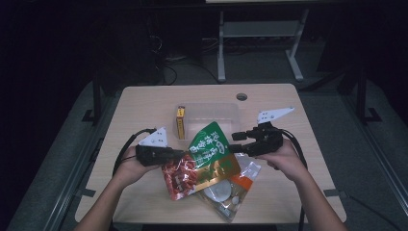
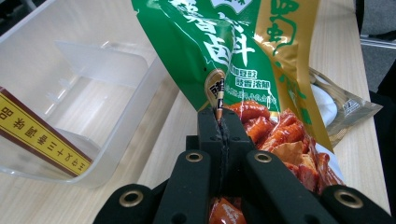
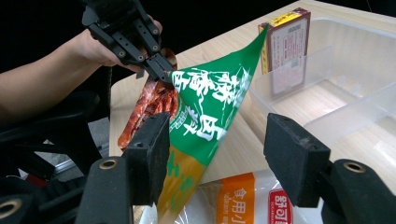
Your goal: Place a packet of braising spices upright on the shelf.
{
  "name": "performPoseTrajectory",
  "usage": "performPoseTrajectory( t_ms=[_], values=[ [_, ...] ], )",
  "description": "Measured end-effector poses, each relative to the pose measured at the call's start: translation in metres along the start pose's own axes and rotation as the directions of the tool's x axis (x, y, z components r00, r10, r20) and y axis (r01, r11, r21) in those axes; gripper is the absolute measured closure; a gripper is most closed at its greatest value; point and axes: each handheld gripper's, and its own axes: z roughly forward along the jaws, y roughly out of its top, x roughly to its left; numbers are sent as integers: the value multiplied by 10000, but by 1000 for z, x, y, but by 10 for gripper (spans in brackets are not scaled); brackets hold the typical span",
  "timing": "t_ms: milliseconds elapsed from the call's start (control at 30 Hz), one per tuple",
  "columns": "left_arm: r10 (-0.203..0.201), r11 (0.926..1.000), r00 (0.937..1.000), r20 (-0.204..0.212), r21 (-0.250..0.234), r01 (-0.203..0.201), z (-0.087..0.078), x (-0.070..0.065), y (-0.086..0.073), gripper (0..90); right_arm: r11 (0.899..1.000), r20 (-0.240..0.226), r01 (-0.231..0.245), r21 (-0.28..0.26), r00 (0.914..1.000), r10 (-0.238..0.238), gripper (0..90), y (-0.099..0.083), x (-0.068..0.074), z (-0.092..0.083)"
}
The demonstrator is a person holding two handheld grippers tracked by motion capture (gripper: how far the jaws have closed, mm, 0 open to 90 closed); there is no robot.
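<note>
A green, gold and red snack bag (image 1: 211, 149) hangs tilted over the table, its green corner pointing at the clear container (image 1: 231, 107). My left gripper (image 1: 180, 154) is shut on the bag's left edge; in the left gripper view the jaws (image 2: 219, 116) pinch the seam just beside the red printed part. My right gripper (image 1: 238, 144) stands open at the bag's right side. In the right gripper view its jaws (image 3: 217, 140) are wide apart, and the bag (image 3: 210, 107) rises beyond them without touching the pads. The left gripper (image 3: 161, 70) shows there too.
A yellow and red box (image 1: 181, 122) stands on edge in the container's left compartment. A clear packet with an orange label (image 1: 235, 190) lies on the wooden table (image 1: 144, 106) under the bag. A round hole (image 1: 241, 96) sits near the table's far edge.
</note>
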Motion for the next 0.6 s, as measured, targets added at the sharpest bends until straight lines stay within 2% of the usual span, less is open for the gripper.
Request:
performPoseTrajectory(
  t_ms=[67,167,233,300,400,567,600],
  values=[
    [-50,9998,10000,50,-193,51,-2,0,0,895,9999,27,0,171,10000,0,404,0,-2,4],
    [-75,9992,10000,-6,-383,74,-5,-1,1,895,9991,-107,-36,424,9999,41,456,-3,-4,12],
    [-57,9992,10000,-44,-385,55,-6,-2,0,894,9985,-238,-65,545,9997,79,503,-4,-4,16],
    [-57,9989,10000,-53,-455,55,-7,-2,0,894,9977,-408,-51,680,9991,79,608,0,-4,22],
    [-50,9981,10000,4,-617,50,-8,-1,0,894,9970,-538,-9,777,9985,51,638,2,-5,25],
    [-29,9970,10000,60,-767,33,-10,0,-2,894,9949,-780,-38,1007,9969,117,752,8,-6,33],
    [-64,9969,10000,70,-785,69,-10,0,-3,894,9935,-695,56,1137,9976,23,770,9,-6,34]
  ],
)
